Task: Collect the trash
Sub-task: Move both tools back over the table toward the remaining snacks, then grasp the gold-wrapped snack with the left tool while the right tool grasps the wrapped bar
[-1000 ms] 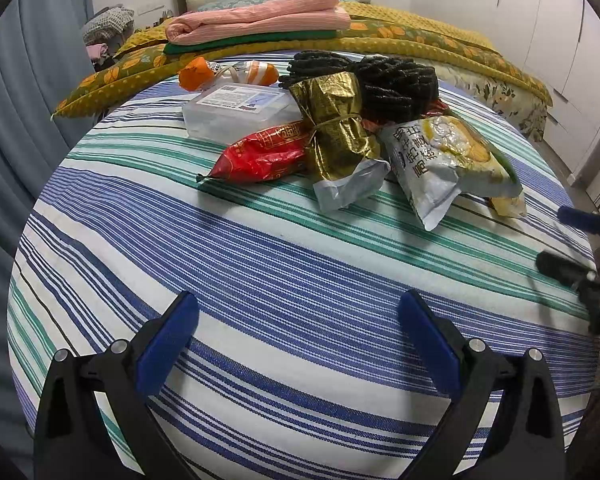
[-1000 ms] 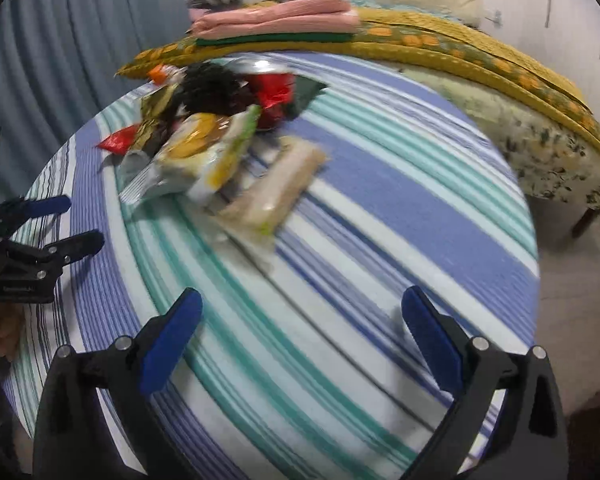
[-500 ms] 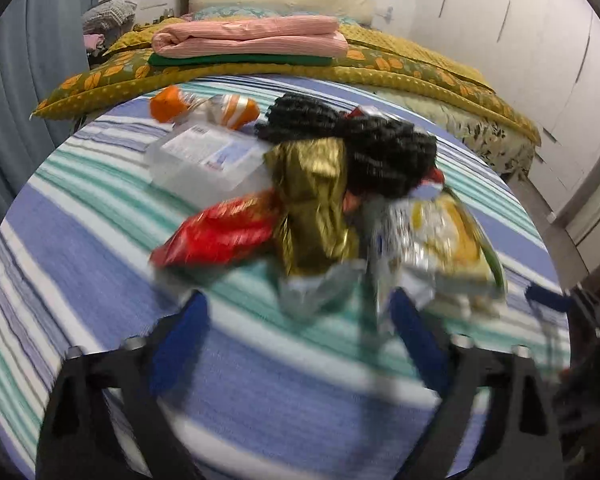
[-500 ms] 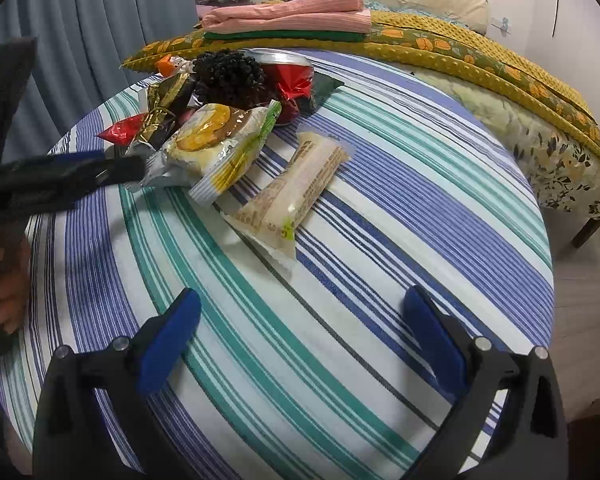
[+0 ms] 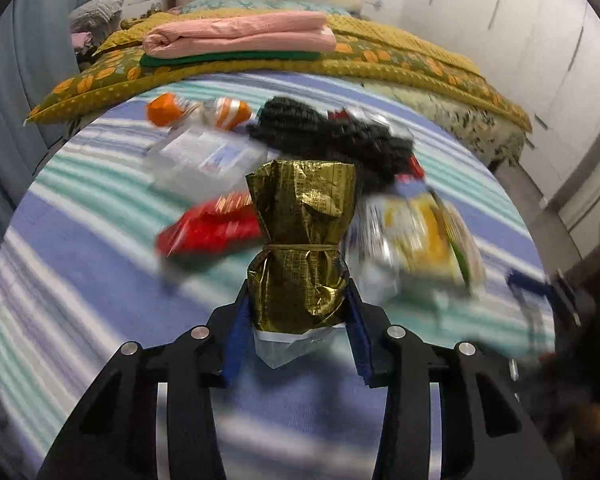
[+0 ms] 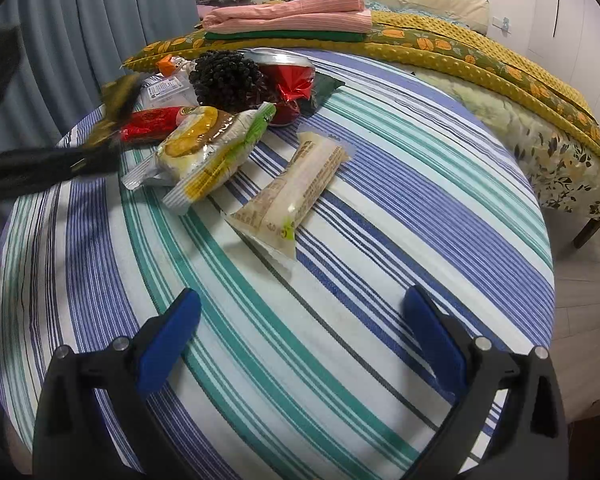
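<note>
- One gold foil packet [image 5: 302, 240], cinched at its waist by a band, stands lengthwise between the blue pads of the left tool [image 5: 298, 312]; its long axis runs straight away from the tool, the flared end far and the white sealed tail near the camera.
- The left tool's jaws have just been closing, and the pads now press on the packet's lower bulge from either side, so it reads as clamped.
- Against the blurred heap behind it, the packet appears to be raised a little off the striped table [image 5: 80, 264], though the gap beneath it cannot be seen.
- Just beyond it lie a red wrapper [image 5: 208, 232], a yellow-and-white snack bag [image 5: 420, 240], a clear plastic box [image 5: 204, 156] and a dark knobbly bundle [image 5: 332, 136], all close together.
- The right tool [image 6: 300, 340] hangs with jaws wide apart and empty over bare cloth; the beige snack bar [image 6: 296, 192] lies ahead of it, its long axis slanting away to the right, and is likely that hand's nearest pick.
- No bin or bag for the trash shows in either view.
</note>
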`<action>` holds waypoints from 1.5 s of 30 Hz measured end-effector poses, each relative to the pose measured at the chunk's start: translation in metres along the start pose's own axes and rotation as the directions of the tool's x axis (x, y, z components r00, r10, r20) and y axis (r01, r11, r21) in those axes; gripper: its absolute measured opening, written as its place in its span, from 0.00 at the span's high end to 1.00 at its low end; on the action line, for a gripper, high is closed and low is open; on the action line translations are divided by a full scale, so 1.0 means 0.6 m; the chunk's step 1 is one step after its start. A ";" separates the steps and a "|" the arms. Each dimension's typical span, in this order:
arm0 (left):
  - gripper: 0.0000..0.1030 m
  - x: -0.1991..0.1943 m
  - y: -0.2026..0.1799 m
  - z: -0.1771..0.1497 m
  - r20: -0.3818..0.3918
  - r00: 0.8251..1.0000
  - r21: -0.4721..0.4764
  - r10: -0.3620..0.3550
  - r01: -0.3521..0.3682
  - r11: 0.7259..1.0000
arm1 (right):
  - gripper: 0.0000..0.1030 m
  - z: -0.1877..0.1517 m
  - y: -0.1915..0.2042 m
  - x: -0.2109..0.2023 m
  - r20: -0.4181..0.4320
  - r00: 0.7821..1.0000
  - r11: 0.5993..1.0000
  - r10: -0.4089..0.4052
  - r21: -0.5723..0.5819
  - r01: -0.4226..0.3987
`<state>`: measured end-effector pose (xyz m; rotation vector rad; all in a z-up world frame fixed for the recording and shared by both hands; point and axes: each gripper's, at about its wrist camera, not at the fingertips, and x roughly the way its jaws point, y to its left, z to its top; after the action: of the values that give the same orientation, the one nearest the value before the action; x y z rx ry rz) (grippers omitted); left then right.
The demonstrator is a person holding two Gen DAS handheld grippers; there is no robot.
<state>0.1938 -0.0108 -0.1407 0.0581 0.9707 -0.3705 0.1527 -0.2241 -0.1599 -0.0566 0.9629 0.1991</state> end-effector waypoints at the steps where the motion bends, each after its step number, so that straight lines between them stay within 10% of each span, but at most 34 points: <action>1: 0.56 -0.012 0.002 -0.013 -0.015 1.000 0.007 0.003 -0.003 1.000 | 0.04 0.000 0.000 0.000 0.000 1.000 1.000 0.000 0.000 0.000; 17: 0.05 0.007 0.007 -0.086 0.002 0.992 0.063 0.127 -0.126 0.990 | 0.05 0.048 -0.001 0.027 -0.006 1.000 0.999 0.026 0.036 -0.025; 24: 0.04 0.009 0.008 -0.082 0.005 0.992 0.055 0.127 -0.128 0.990 | 0.47 0.064 -0.017 0.027 -0.025 1.000 1.000 0.006 0.007 -0.006; 37: 0.04 -0.014 0.025 -0.072 0.008 1.000 0.040 -0.001 0.001 0.999 | 0.31 0.056 -0.096 -0.035 0.024 0.994 0.990 0.110 0.080 -0.112; 45: 0.10 -0.007 0.032 -0.032 -0.041 0.999 0.089 0.014 -0.011 0.996 | 0.41 0.127 -0.058 0.038 -0.136 0.983 0.989 0.125 -0.057 -0.134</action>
<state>0.1827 0.0122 -0.1508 0.1529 0.9942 -0.4021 0.2335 -0.2447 -0.1362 -0.0686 1.0929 0.3508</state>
